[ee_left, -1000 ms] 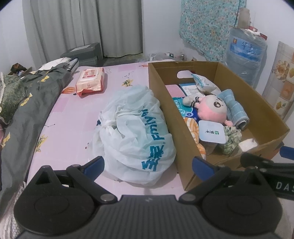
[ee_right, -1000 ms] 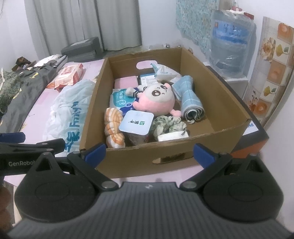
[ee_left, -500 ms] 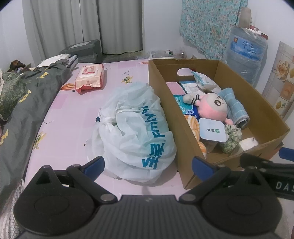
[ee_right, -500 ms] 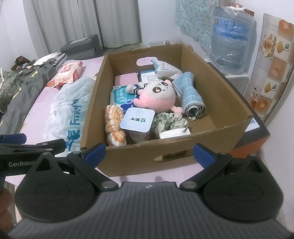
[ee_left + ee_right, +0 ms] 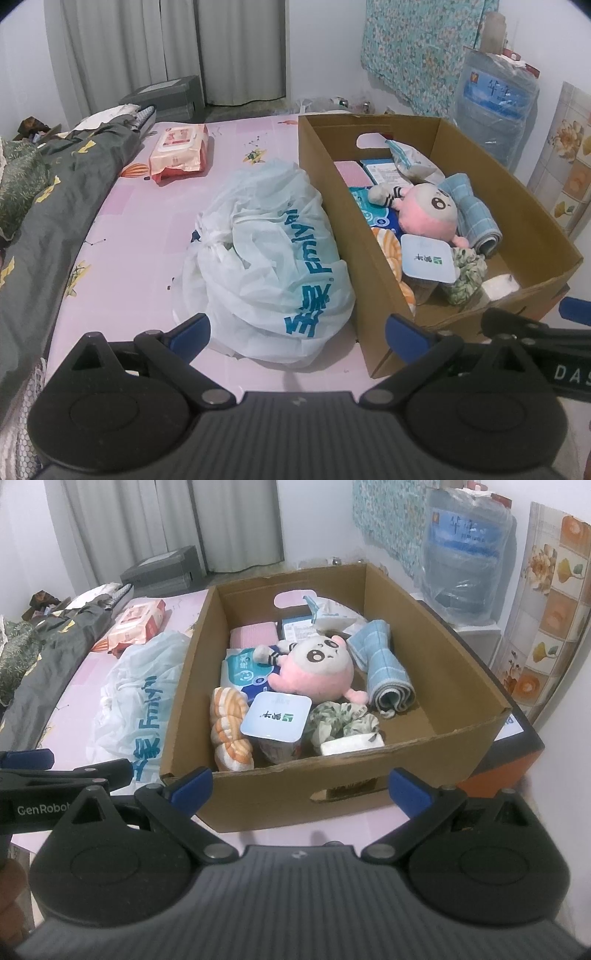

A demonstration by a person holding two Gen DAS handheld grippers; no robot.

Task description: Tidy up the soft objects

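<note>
- Currently, both the left gripper [image 5: 297,328] and right gripper [image 5: 299,788] are spread wide, empty, short of the cardboard box [image 5: 476,686].
- Risk: the pink plush [image 5: 314,672], lifted carelessly, could topple the yogurt cup [image 5: 275,720] beside it.

A plain brown cardboard box [image 5: 369,790] holds a pink round plush toy [image 5: 314,672] with a grey face, a light-blue checked rolled towel [image 5: 384,664] and an orange-and-white striped soft toy [image 5: 229,731]. The white crumpled plastic bag [image 5: 266,254] carries blue lettering on pink printed bedding [image 5: 140,229].
</note>
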